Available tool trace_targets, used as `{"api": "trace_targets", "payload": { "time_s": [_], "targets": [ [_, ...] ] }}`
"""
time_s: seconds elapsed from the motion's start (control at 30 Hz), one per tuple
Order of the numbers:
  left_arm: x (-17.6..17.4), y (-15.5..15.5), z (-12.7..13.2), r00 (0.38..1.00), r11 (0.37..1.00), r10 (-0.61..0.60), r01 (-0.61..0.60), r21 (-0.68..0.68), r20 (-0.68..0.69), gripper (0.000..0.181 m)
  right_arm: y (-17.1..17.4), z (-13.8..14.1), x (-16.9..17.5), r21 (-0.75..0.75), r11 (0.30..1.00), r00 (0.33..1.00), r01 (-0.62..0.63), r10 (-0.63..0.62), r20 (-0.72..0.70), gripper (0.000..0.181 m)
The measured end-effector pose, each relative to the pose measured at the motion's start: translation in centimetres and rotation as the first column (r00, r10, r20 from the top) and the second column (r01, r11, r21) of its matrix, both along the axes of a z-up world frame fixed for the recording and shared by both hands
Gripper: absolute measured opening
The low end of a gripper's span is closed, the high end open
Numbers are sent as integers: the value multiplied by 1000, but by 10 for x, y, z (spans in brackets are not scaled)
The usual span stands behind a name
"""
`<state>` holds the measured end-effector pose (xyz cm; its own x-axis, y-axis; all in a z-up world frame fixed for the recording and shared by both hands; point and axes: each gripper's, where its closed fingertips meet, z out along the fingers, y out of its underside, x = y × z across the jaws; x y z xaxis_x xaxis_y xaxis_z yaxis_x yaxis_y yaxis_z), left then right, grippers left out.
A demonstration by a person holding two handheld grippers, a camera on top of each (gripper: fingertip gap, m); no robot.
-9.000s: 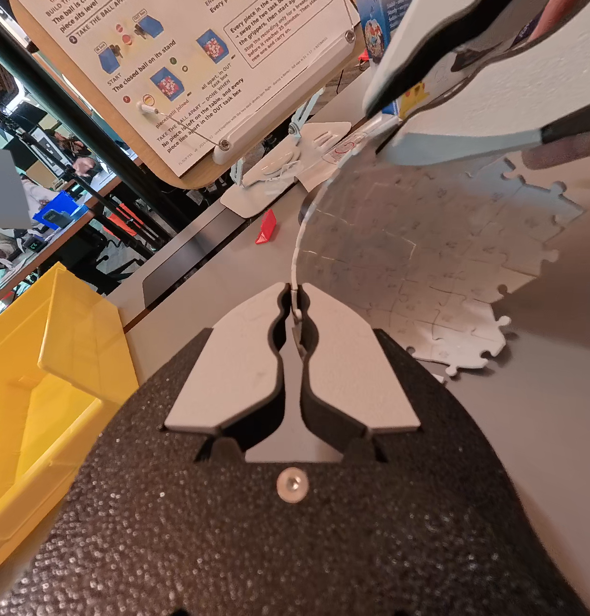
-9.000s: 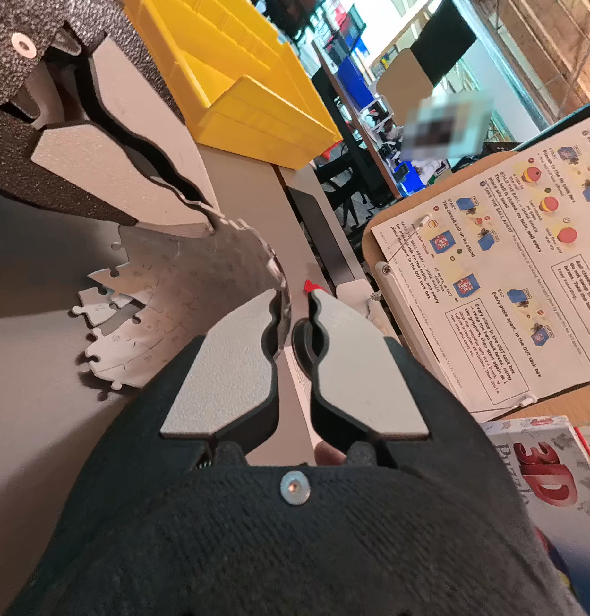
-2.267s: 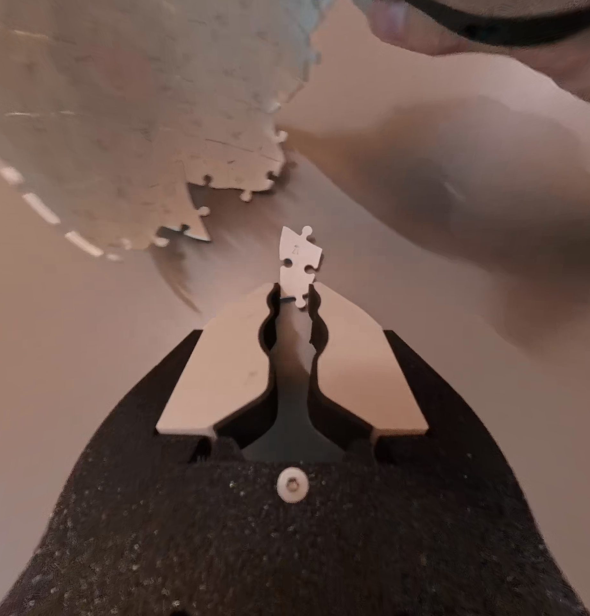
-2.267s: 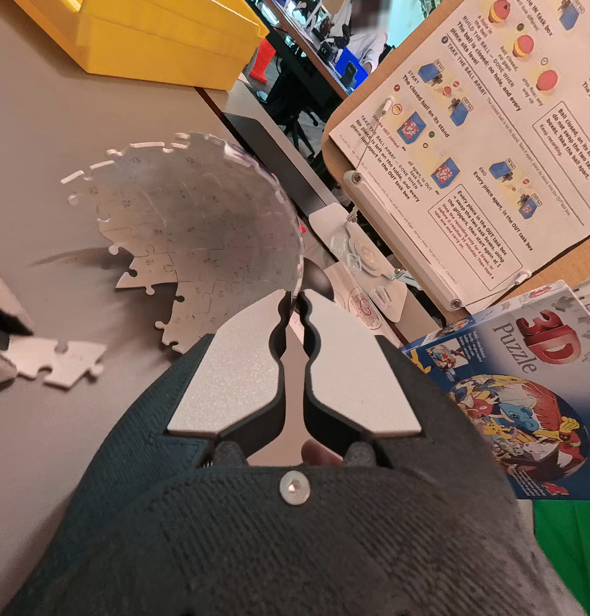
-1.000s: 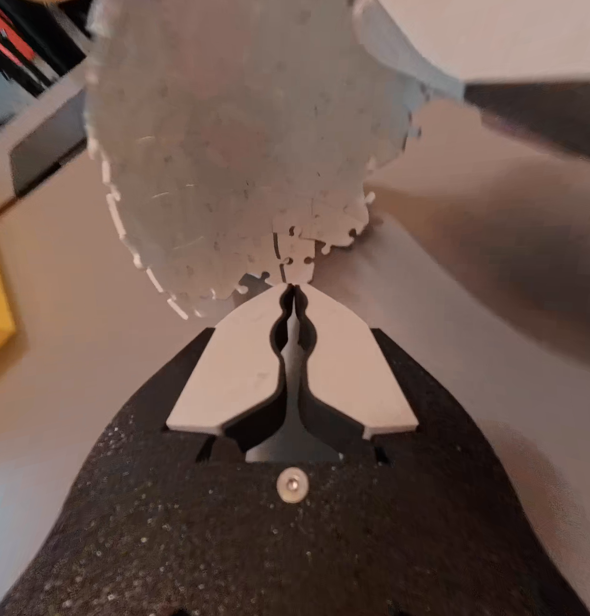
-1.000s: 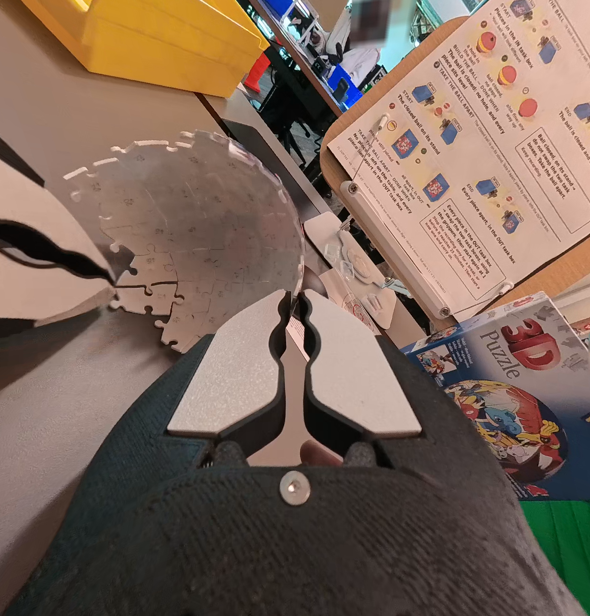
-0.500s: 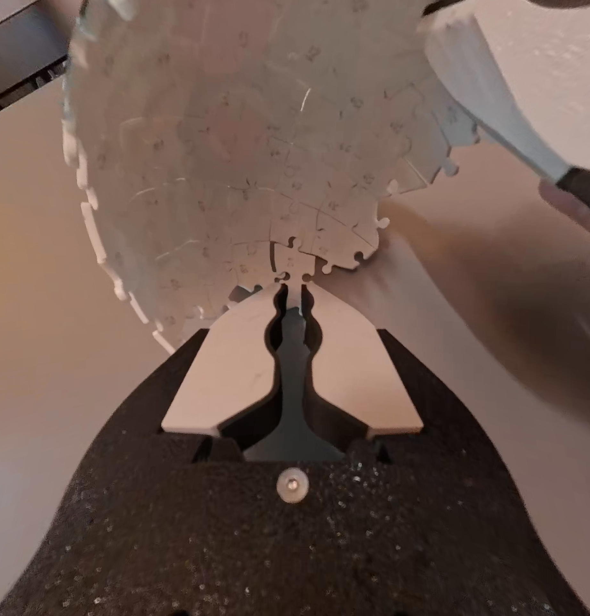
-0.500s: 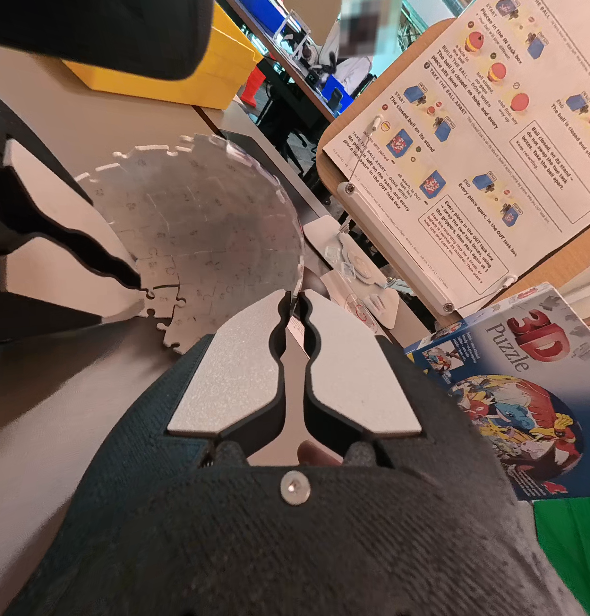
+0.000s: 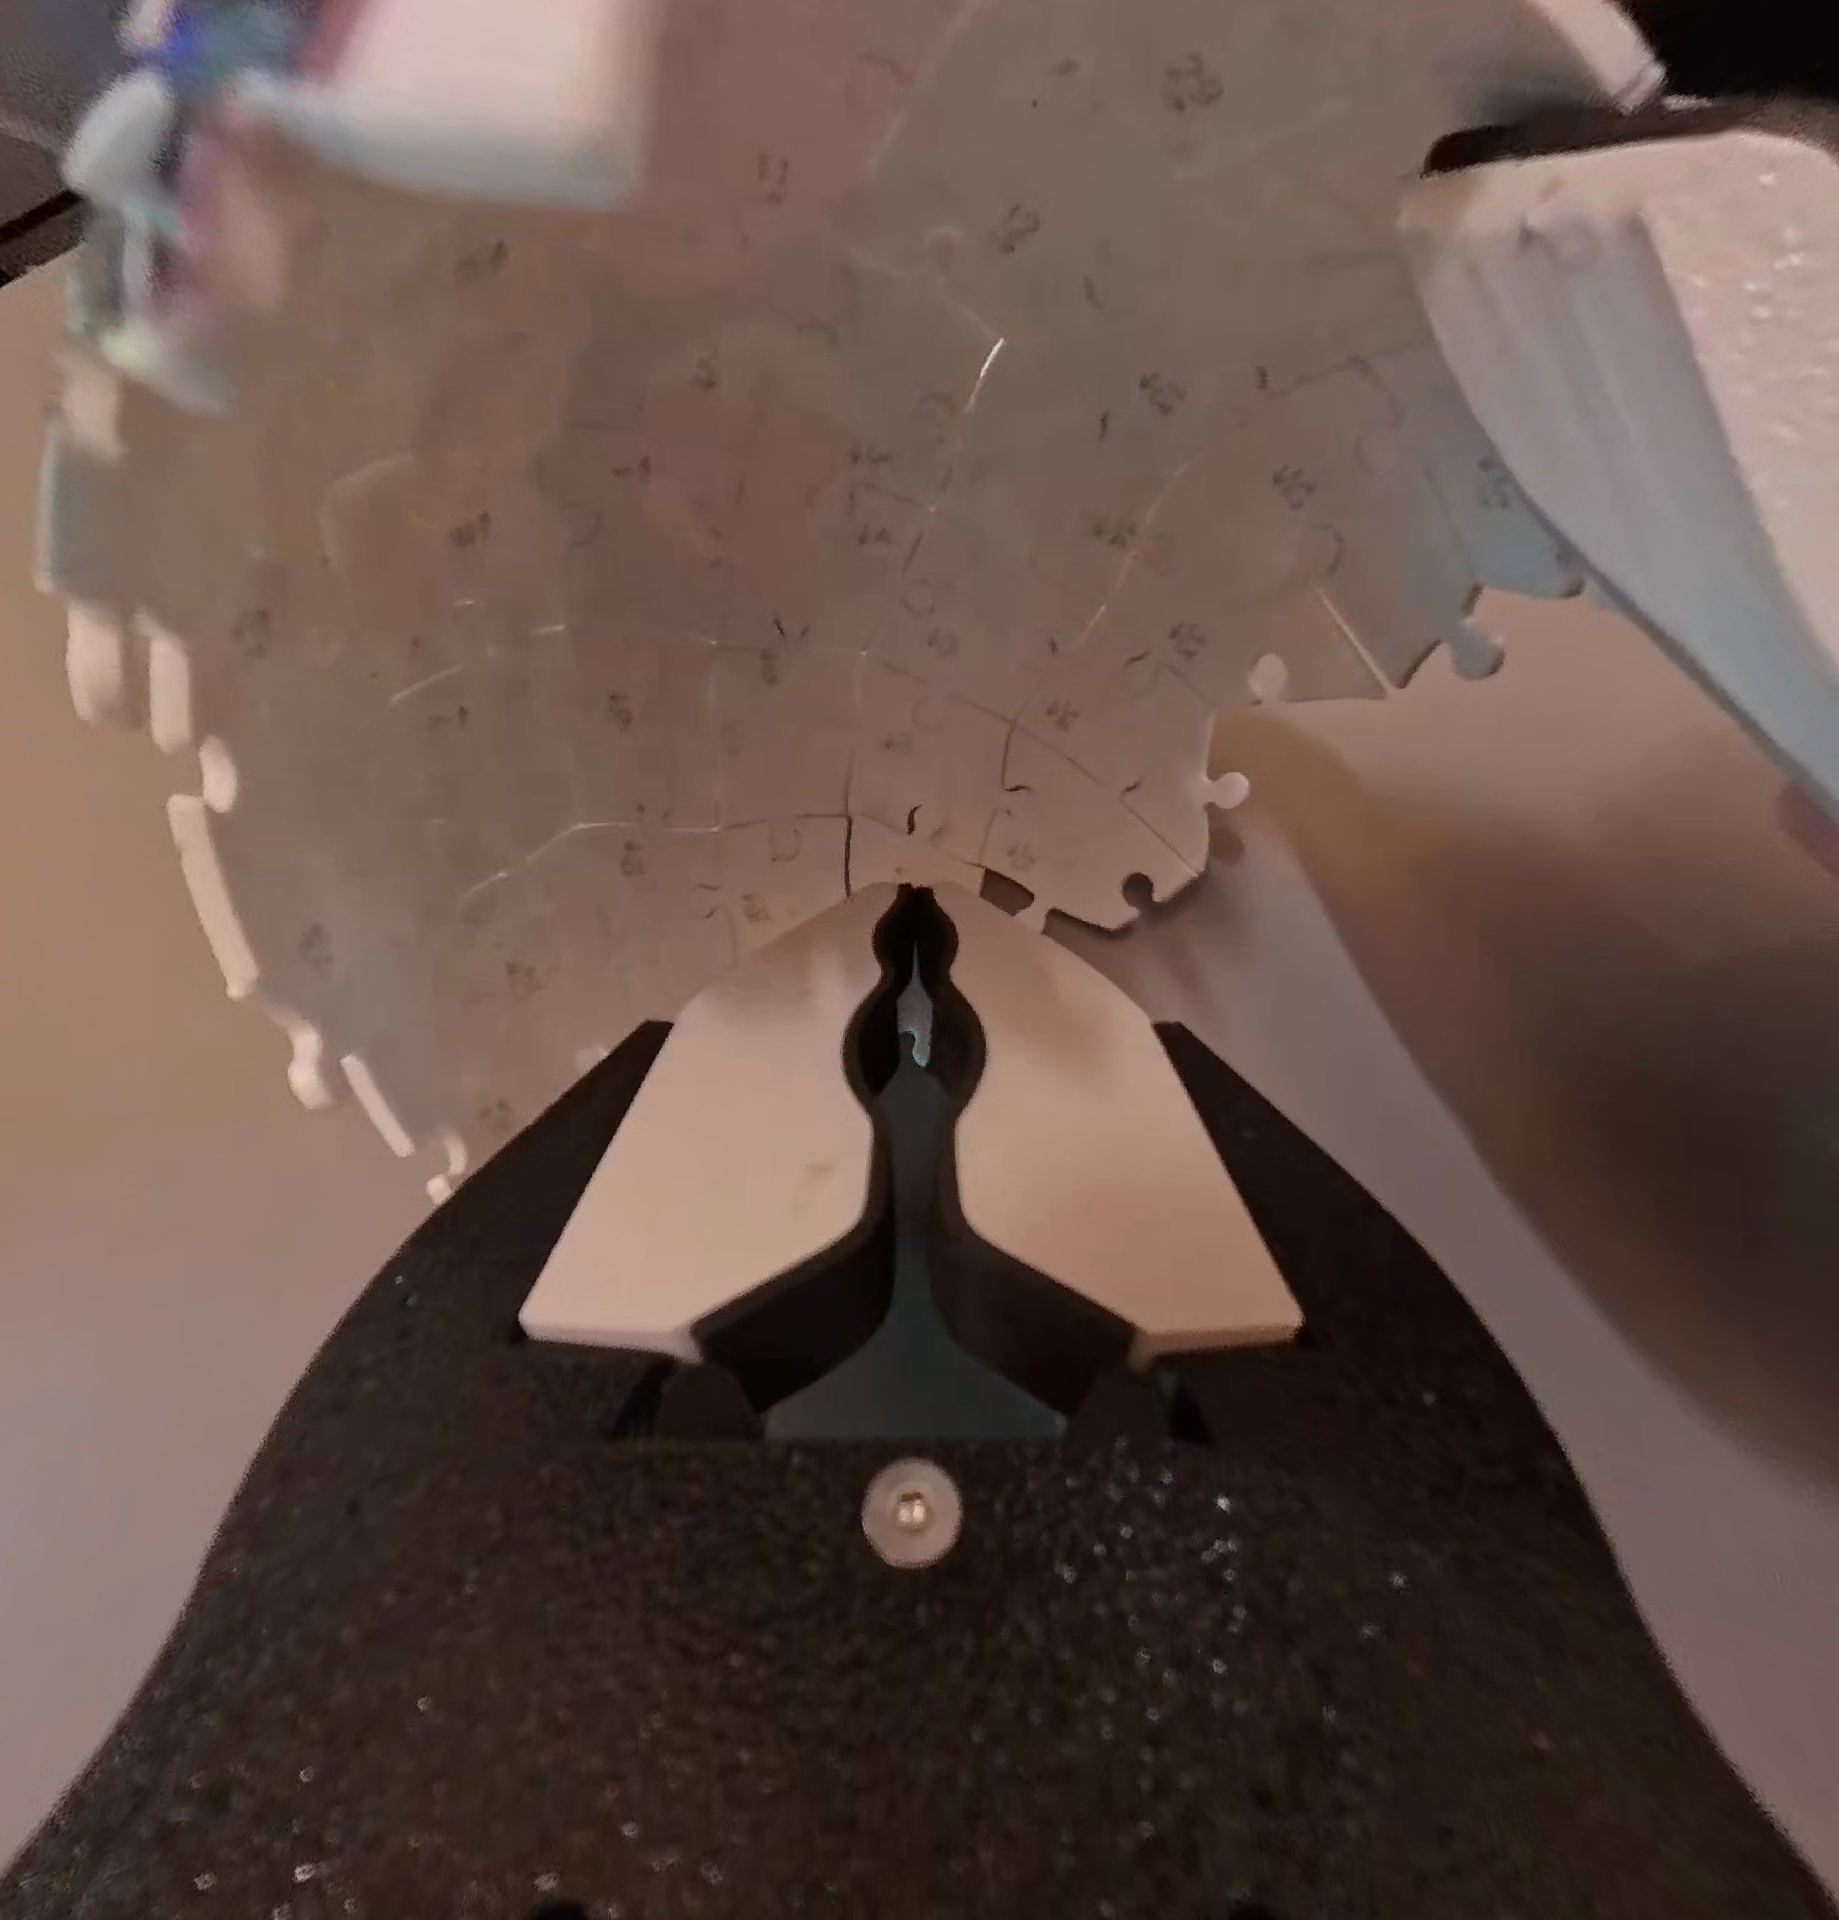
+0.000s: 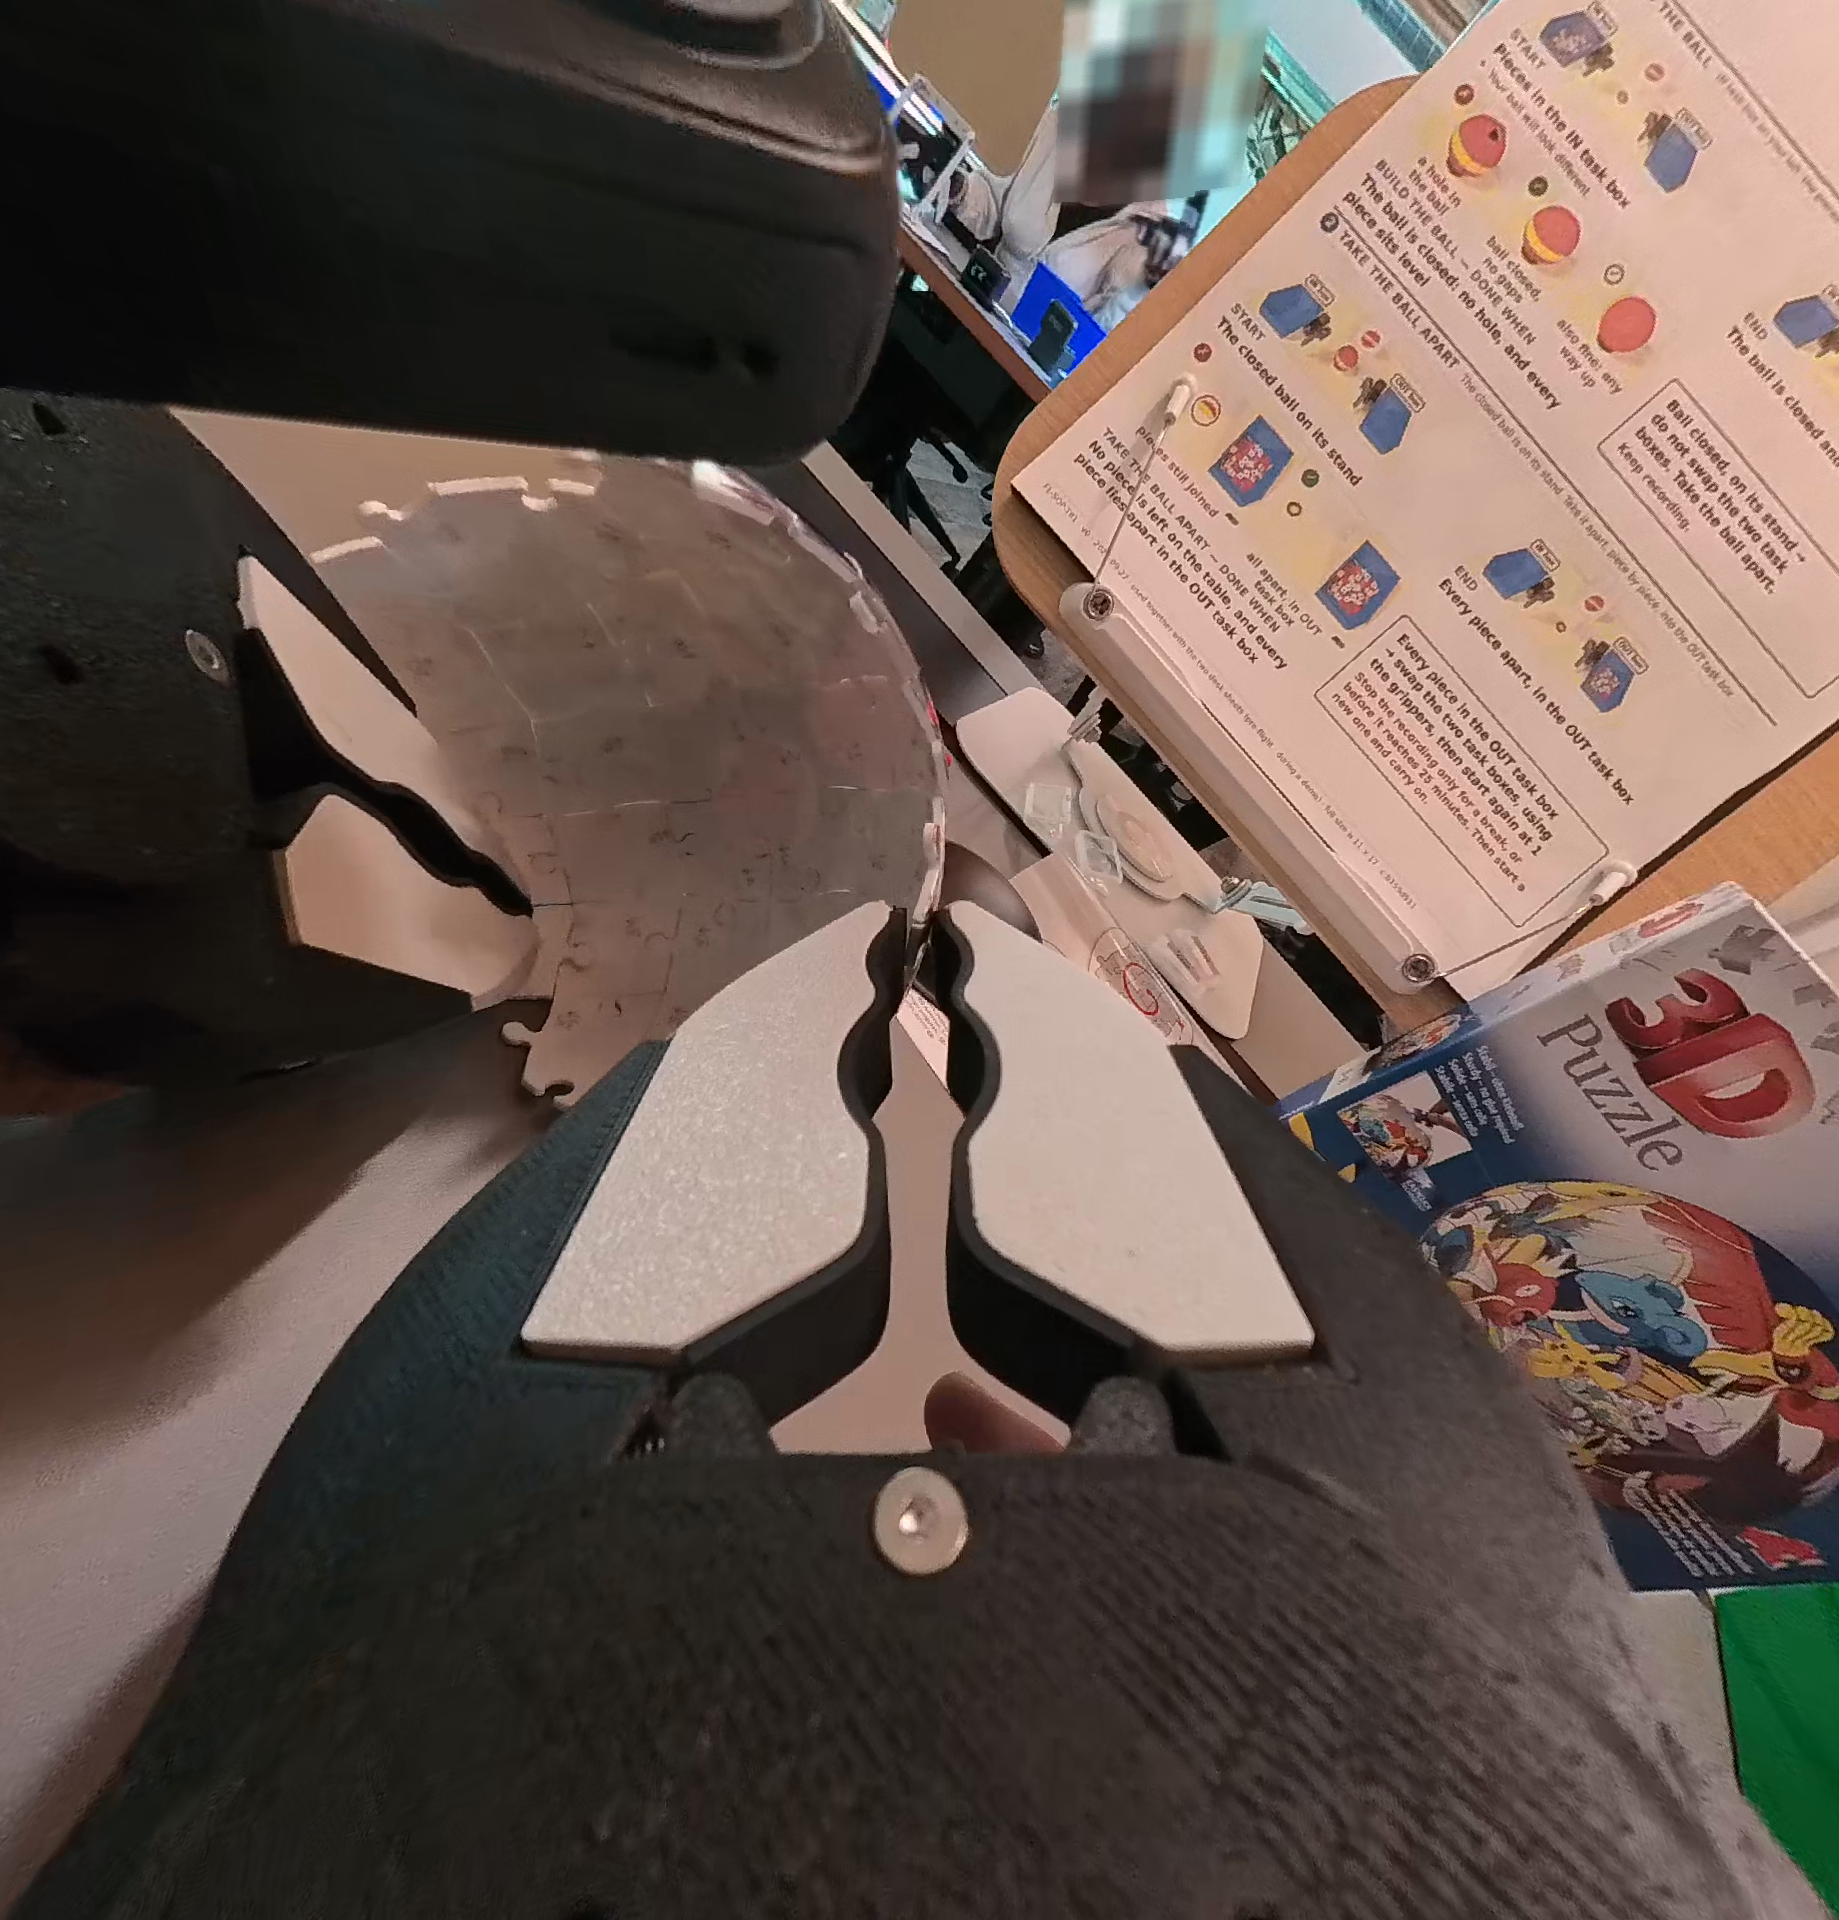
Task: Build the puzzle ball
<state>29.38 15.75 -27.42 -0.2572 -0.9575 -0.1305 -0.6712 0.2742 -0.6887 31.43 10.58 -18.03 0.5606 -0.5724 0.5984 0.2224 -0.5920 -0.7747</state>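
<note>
The partly built puzzle ball is a curved shell of joined pieces, seen from its pale inner side. It also shows in the right wrist view. My left gripper is shut on a single puzzle piece and holds it against the shell's lower toothed edge, with a dark seam beside it. In the right wrist view the left gripper meets the shell from the left. My right gripper is shut on the shell's right rim and holds it up off the table; its finger shows top right.
A grey table lies under both grippers. A slanted instruction board stands at the back right, a blue puzzle box below it. A white plastic stand part lies behind the shell. A green patch shows bottom right. About 11 centimeters separates my left fingertips from my right.
My left gripper has moved closer with the piece, so the shell now fills its view. The piece has gone from just below the edge to pressed into it. The right gripper keeps hold of the rim.
</note>
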Motion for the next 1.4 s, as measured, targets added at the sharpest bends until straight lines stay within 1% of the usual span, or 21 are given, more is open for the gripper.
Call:
{"api": "trace_targets", "payload": {
  "time_s": [0.23, 0.4, 0.53, 0.87, 1.27, 1.4],
  "targets": [
    [2, 0, 0, 1000, 1000, 16, -16, -4, 3, 0, 0, -1, 1, 6, 1000, 1000, 0, 0, -5, 5],
    [3, -4, 3, 1000, 999, 20, -19, -43, 13, 0, 0, 0, 1, 6, 1000, 1000, 1, -1, -1, 5],
    [6, -3, 5, 999, 999, 27, -26, -19, 40, 0, -1, -1, 1, 9, 1000, 1000, 1, -1, -2, 5],
    [12, 2, 3, 998, 998, 52, -53, 32, 42, 0, 1, -1, 1, 15, 1000, 1000, -3, 3, -3, 5],
    [11, 2, 1, 999, 998, 47, -48, 33, 10, 0, 3, -2, 1, 16, 1000, 1000, -5, 5, -5, 5],
    [11, 1, 2, 999, 999, 49, -50, 11, 21, 0, 2, -2, 2, 16, 1000, 1000, -2, 2, -5, 5]
  ]
}}
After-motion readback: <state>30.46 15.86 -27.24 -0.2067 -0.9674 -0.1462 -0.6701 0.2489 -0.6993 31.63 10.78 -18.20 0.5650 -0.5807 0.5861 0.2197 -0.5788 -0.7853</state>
